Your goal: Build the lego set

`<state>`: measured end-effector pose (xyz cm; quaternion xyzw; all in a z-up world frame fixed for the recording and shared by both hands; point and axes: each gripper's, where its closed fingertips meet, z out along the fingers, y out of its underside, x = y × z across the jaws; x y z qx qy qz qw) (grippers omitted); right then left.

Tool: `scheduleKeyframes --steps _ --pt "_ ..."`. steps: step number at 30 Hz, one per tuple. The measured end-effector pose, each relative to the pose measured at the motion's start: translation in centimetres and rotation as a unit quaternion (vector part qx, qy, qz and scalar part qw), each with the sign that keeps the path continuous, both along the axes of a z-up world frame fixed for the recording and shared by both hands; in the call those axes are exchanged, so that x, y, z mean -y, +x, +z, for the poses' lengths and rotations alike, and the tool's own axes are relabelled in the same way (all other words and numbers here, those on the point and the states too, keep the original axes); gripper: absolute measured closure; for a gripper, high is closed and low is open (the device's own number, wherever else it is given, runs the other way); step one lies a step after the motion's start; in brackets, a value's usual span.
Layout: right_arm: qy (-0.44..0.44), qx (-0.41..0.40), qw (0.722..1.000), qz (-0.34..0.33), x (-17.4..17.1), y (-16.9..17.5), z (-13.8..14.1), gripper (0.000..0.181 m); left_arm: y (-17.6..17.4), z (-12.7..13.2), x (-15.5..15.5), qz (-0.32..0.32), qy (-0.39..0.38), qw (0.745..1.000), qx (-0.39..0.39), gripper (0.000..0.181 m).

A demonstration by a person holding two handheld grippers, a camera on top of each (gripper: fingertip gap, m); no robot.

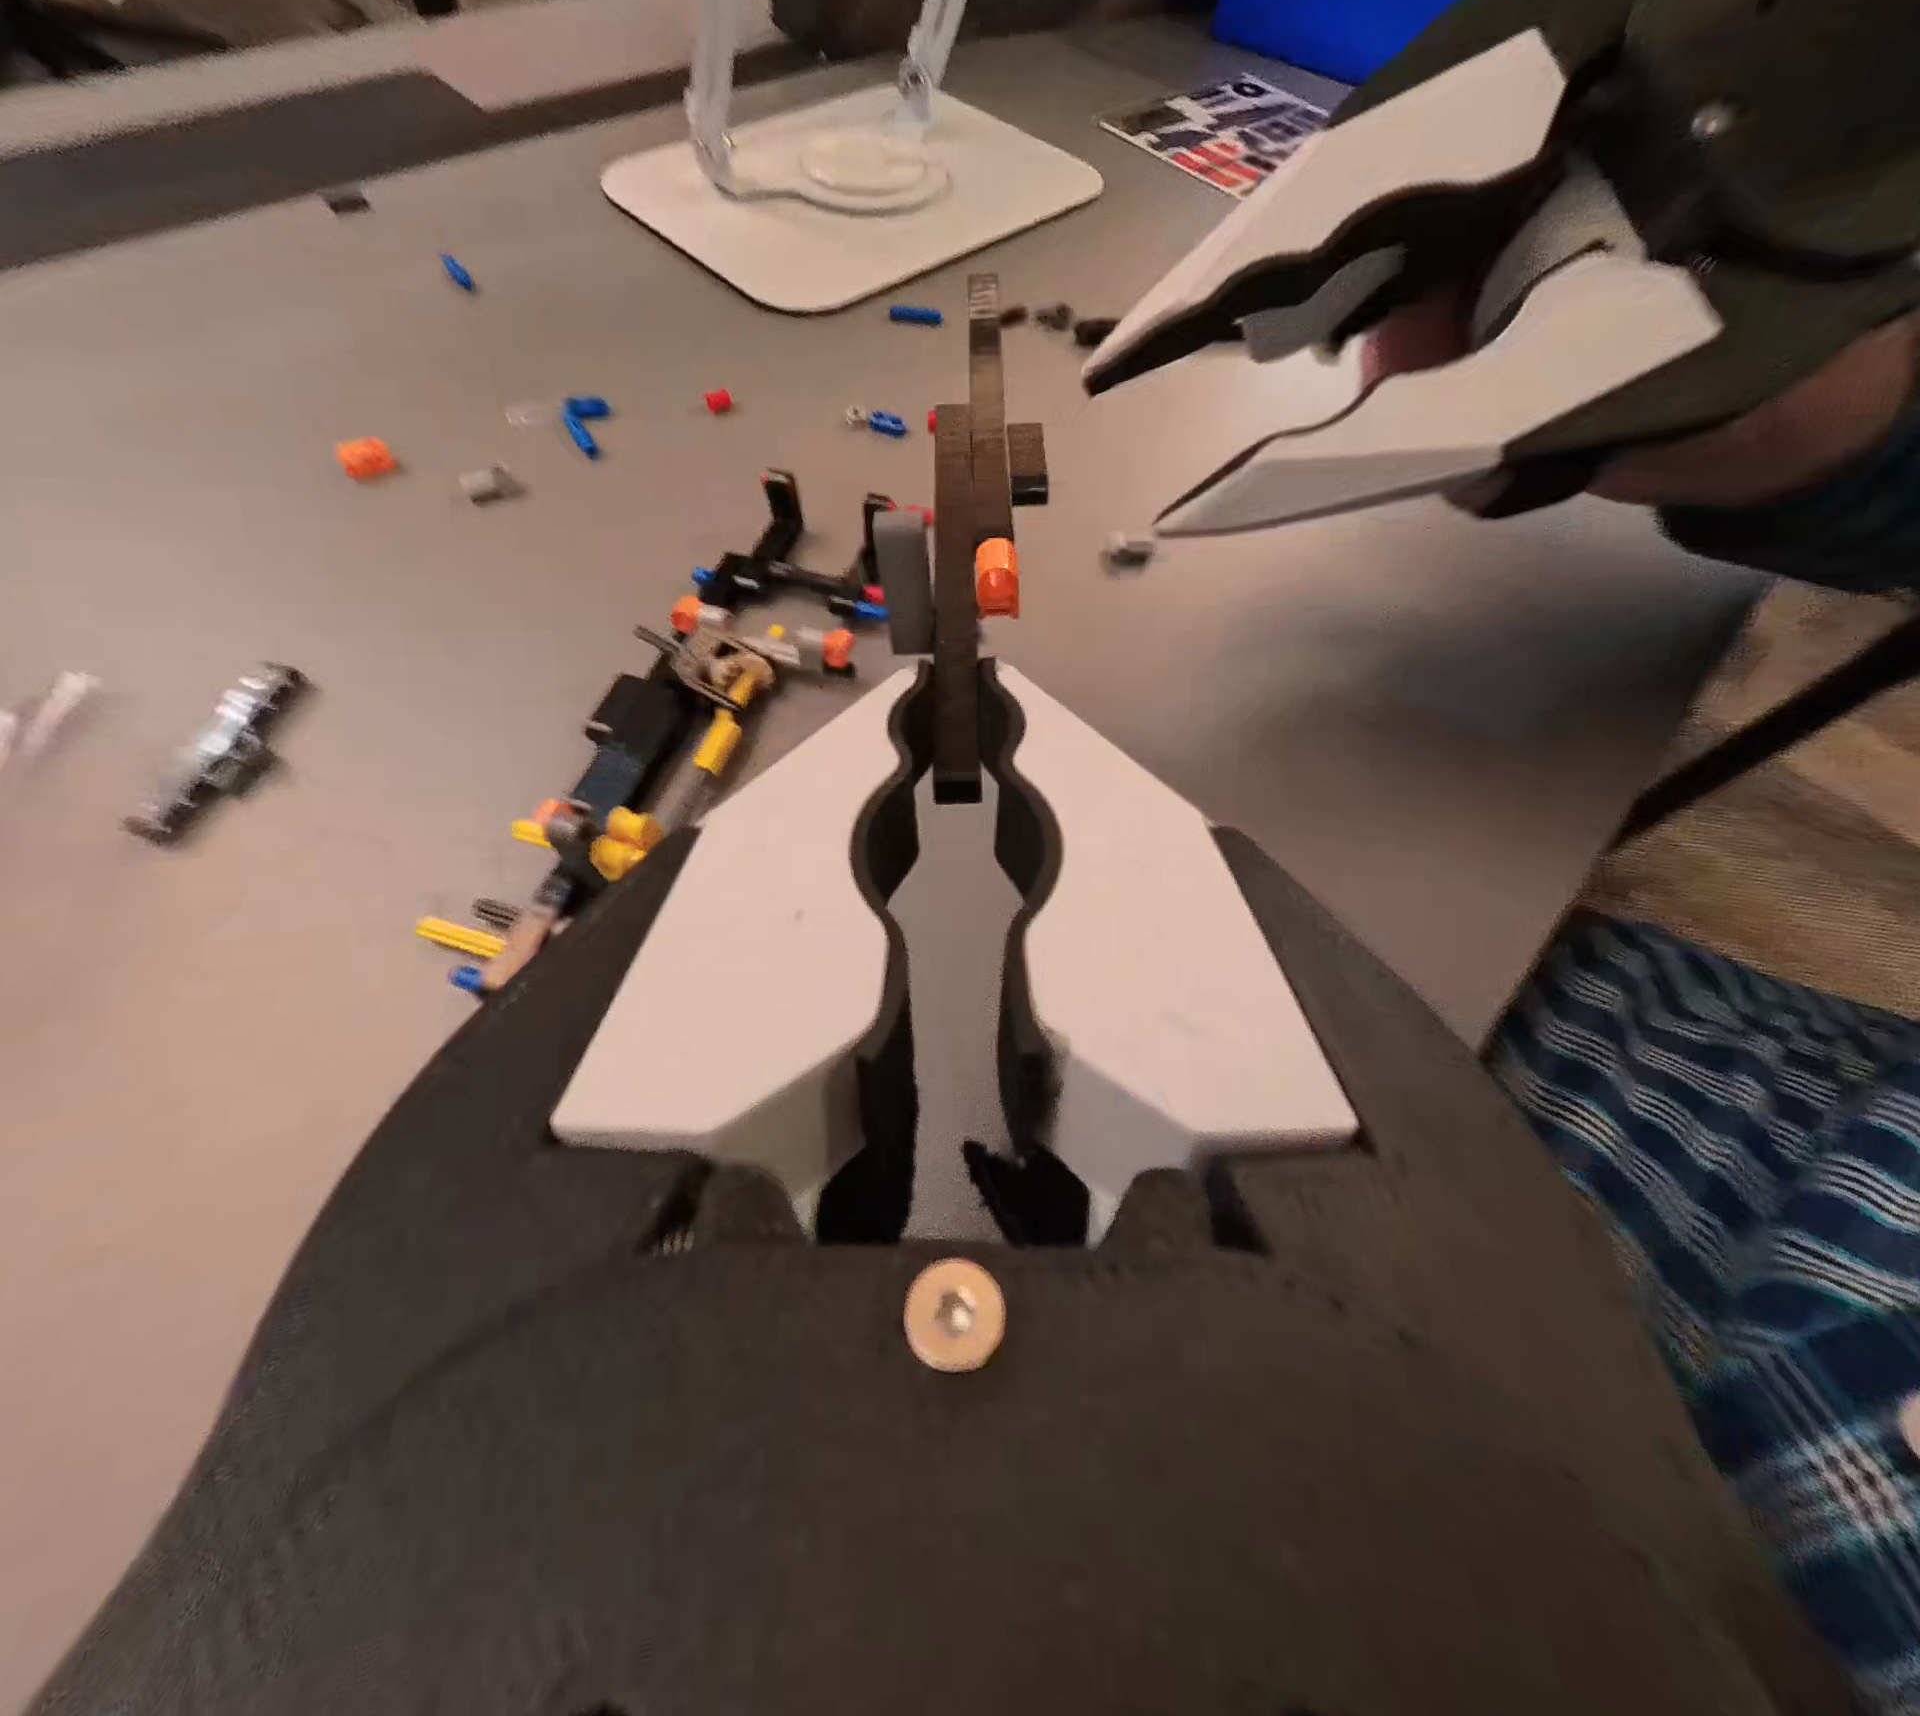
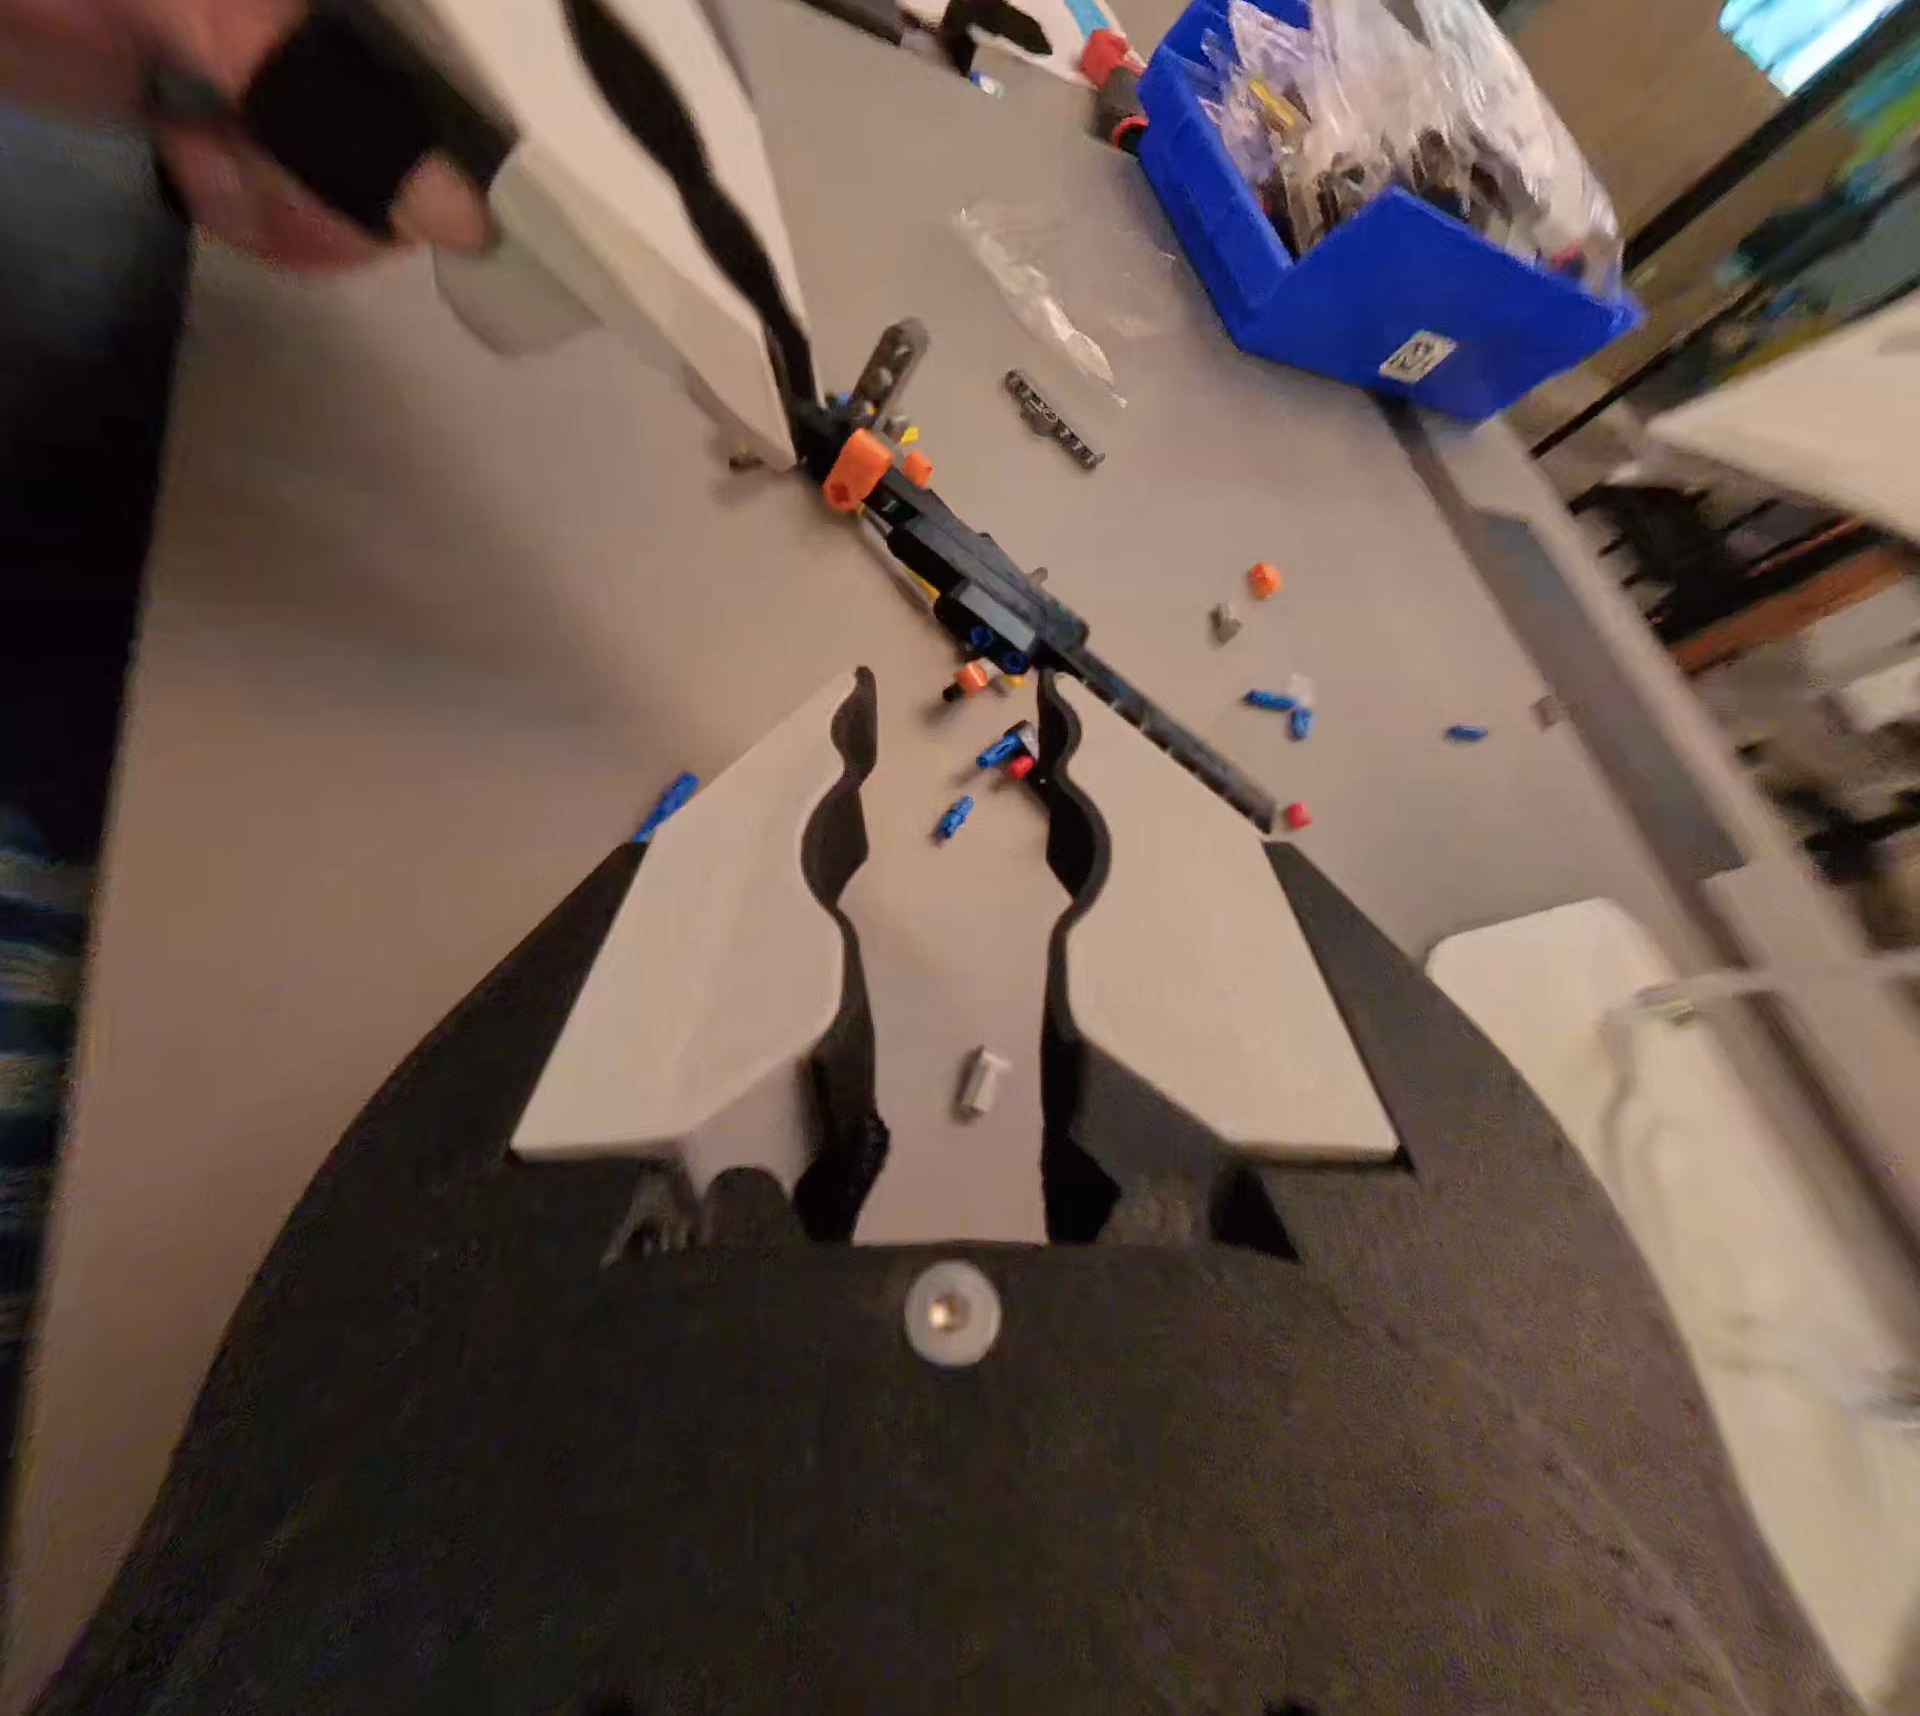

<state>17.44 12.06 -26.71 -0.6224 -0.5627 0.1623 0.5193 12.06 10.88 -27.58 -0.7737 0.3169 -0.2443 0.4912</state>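
Observation:
My left gripper [image 1: 956, 679] is shut on a black Lego beam assembly [image 1: 961, 523] that carries an orange piece [image 1: 995, 577] and a grey block [image 1: 902, 586]. It holds the assembly up over the grey table [image 1: 260, 586]. My right gripper [image 1: 1122, 451] comes in from the upper right, open and empty, its tips just right of the assembly. In the right wrist view the right gripper [image 2: 954, 684] is open. The left gripper [image 2: 795, 430] there grips the long black assembly [image 2: 997, 575] by the end with the orange piece [image 2: 857, 466].
A second part-built piece with yellow and black parts [image 1: 665, 731] lies on the table, among loose blue pins [image 1: 582, 419], an orange brick [image 1: 366, 458] and small grey pieces [image 2: 979, 1082]. A white lamp base [image 1: 852, 201], a blue bin of bags [image 2: 1382, 295], a sticker sheet [image 1: 1216, 128] and a black beam [image 2: 1055, 419] are farther off. My hands' fingertips stand some 6 cm from each other.

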Motion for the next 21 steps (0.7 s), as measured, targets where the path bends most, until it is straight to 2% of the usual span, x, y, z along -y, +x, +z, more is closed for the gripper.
scheduleKeyframes --steps 3,6,9,12,15,18,21 --pt "-0.148 -0.109 0.983 -0.026 -0.3 0.7 1.0 0.149 0.5 1.6 -0.5 0.016 0.075 0.997 -0.033 0.175" --pt "-0.316 -0.240 0.918 -0.003 -0.4 0.6 2.3 0.149 1.8 3.3 -0.5 0.017 0.155 0.985 -0.071 0.175" --pt "-0.400 -0.328 0.854 0.045 -0.7 0.8 4.0 0.149 3.2 4.7 -0.2 0.011 0.239 0.963 -0.127 0.176" --pt "-0.413 -0.377 0.825 0.088 -0.5 1.3 5.6 0.164 4.2 5.7 0.1 0.010 0.307 0.937 -0.167 0.176" --pt "-0.419 -0.416 0.794 0.146 0.3 2.1 7.2 0.174 4.6 6.2 0.2 0.007 0.340 0.922 -0.184 0.175" --pt "-0.412 -0.426 0.788 0.167 0.5 2.6 7.5 0.175 5.0 6.6 0.2 -0.002 0.366 0.910 -0.197 0.175" --pt "-0.401 -0.436 0.783 0.188 0.6 3.1 8.0 0.176 5.3 7.1 0.2 -0.012 0.364 0.912 -0.186 0.174"
